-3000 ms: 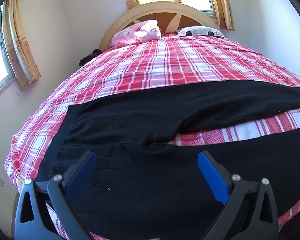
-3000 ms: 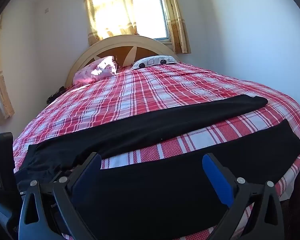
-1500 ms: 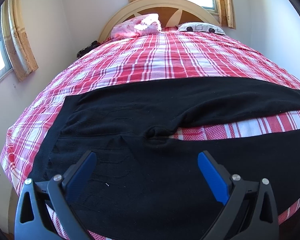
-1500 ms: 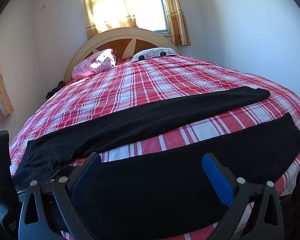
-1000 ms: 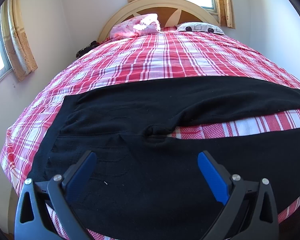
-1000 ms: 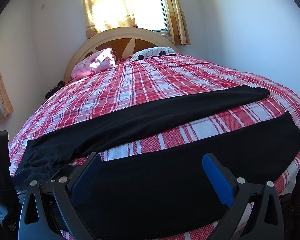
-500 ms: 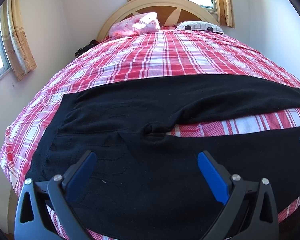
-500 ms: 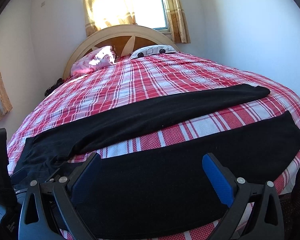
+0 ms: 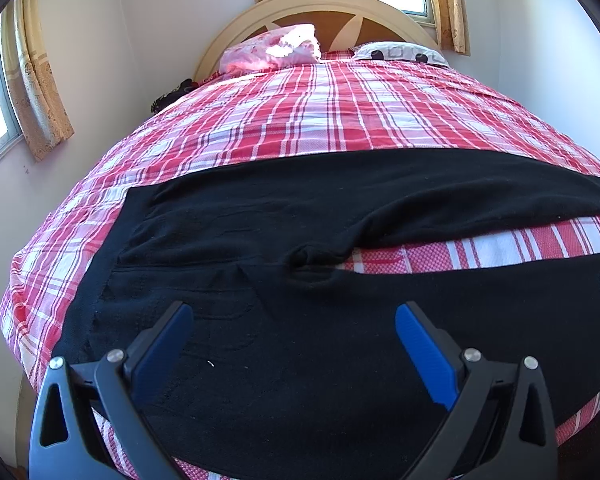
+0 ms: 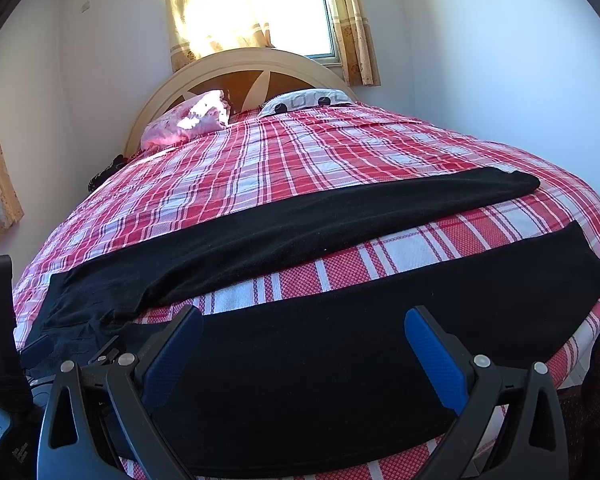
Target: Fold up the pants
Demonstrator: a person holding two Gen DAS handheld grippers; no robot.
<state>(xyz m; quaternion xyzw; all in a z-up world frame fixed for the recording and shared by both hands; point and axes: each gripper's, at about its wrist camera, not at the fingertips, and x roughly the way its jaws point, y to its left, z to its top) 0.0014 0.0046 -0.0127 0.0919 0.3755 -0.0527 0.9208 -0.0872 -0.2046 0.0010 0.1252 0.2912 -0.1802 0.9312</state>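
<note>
Black pants (image 9: pixel 260 224) lie spread flat across the foot of a bed, waist to the left, the two legs running right with a strip of bedspread between them. In the right wrist view the pants (image 10: pixel 300 216) show both legs, the near one along the bed's front edge. My left gripper (image 9: pixel 294 322) is open and empty, hovering over the waist and near leg. My right gripper (image 10: pixel 304 326) is open and empty, over the middle of the near leg. The left gripper's body (image 10: pixel 4 360) shows at the right wrist view's left edge.
The bed has a red and white plaid bedspread (image 9: pixel 320 112). A pink pillow (image 9: pixel 272 50) and a white patterned pillow (image 9: pixel 400 53) lie by the curved headboard (image 10: pixel 236 68). Walls close in on both sides; curtained windows stand behind and at the left.
Both grippers have crept slightly forward and stayed open. The pants have not moved.
</note>
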